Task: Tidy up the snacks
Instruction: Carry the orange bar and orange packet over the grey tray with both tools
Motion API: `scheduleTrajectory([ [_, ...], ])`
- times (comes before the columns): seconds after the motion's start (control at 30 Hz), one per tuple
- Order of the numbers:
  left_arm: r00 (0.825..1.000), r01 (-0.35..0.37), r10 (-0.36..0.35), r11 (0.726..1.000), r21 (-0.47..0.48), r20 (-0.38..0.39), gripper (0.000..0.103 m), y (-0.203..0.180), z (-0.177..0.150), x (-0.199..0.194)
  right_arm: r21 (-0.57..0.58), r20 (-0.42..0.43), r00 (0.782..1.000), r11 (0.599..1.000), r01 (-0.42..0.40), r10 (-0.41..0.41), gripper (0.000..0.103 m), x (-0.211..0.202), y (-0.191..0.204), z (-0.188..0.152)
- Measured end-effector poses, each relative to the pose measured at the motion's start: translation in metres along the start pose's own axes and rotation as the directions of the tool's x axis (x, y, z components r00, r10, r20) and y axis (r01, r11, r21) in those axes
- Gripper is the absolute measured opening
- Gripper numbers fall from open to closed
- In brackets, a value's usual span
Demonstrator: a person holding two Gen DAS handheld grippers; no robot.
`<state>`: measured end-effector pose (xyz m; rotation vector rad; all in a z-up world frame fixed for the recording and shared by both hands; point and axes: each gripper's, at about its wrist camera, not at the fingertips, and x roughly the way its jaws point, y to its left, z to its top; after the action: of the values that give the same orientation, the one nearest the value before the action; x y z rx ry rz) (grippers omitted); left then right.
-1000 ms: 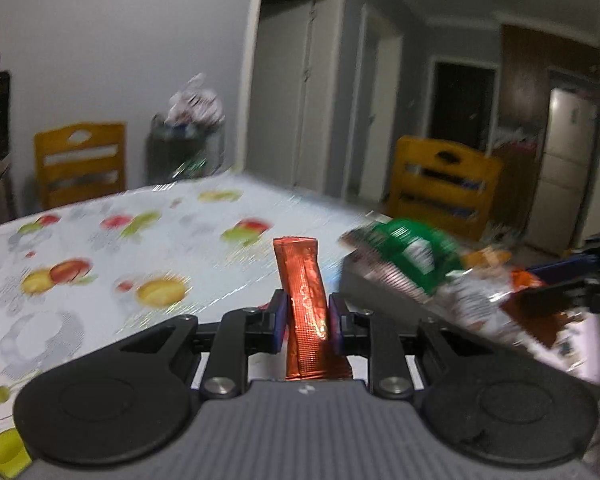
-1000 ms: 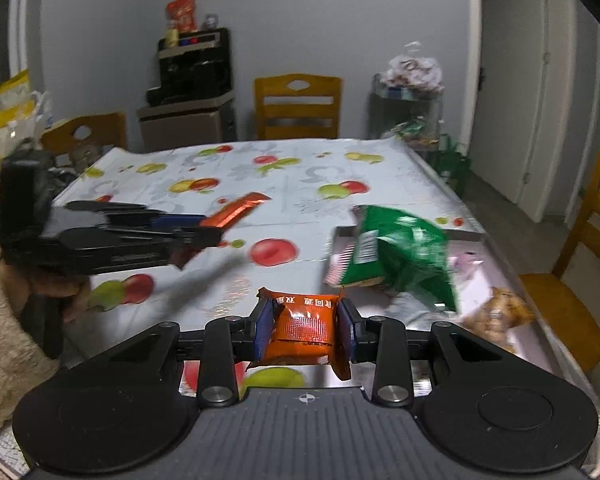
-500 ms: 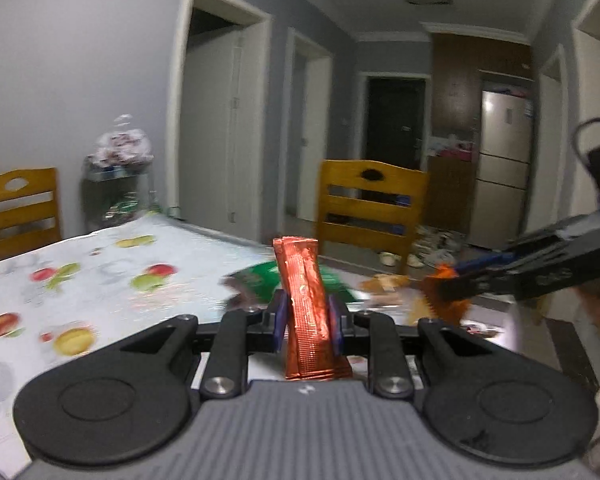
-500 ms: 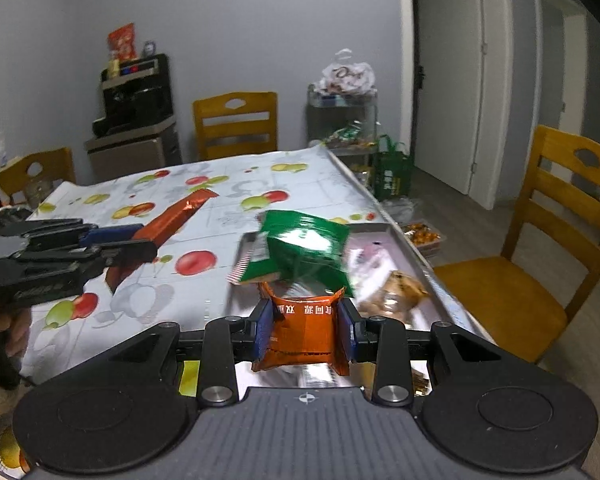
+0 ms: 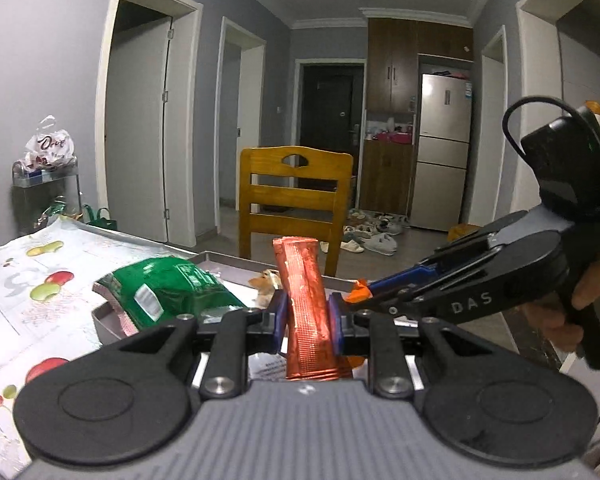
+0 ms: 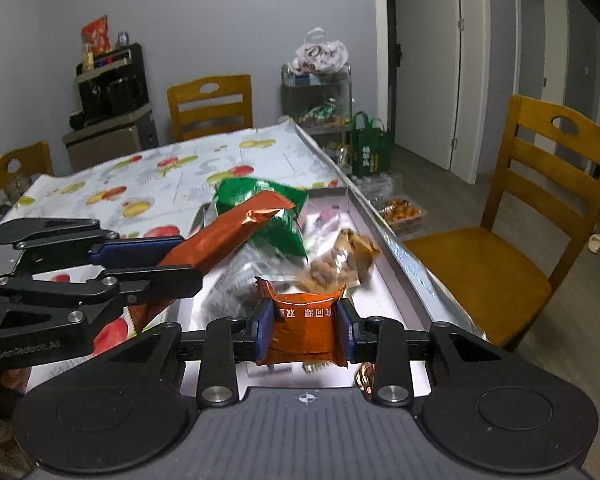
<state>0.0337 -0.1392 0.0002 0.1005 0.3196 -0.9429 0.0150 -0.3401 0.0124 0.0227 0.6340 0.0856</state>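
Your left gripper (image 5: 307,322) jaws clamp a long red packet (image 5: 306,312); your right gripper (image 6: 305,330) jaws pinch an orange packet (image 6: 303,326). Both hang over the grey tray (image 6: 396,248) at the worktop's edge, beside a green bag (image 6: 260,208) and a nut bag (image 6: 340,260).

A shiny red-orange foil stick packet (image 5: 306,304), a glossy green snack bag (image 6: 260,204), and a white fruit-printed tablecloth (image 6: 148,184).
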Motion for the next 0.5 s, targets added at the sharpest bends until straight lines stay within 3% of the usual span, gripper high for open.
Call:
scheduleTrajectory([
  [0.23,1.000,0.025,-0.024,0.999,0.037,-0.018,0.019,-0.005,-0.012,0.017,-0.021,-0.058,0.998,1.000,0.023,-0.024,0.035,-0.011,-0.007,-0.010],
  [0.27,1.000,0.023,-0.023,0.998,0.060,-0.010,0.019,-0.008,-0.012,0.020,-0.025,-0.063,0.998,0.999,0.025,-0.026,0.019,-0.011,-0.007,-0.010],
  [0.3,1.000,0.022,-0.023,0.996,0.083,0.005,0.019,-0.009,-0.014,0.021,-0.029,-0.073,0.997,0.999,0.027,-0.029,0.013,-0.010,-0.007,-0.011],
  [0.5,0.998,0.050,-0.044,0.991,0.125,-0.052,0.019,-0.016,-0.027,0.038,-0.038,-0.114,0.993,0.999,0.014,-0.018,0.013,0.000,-0.006,-0.014],
])
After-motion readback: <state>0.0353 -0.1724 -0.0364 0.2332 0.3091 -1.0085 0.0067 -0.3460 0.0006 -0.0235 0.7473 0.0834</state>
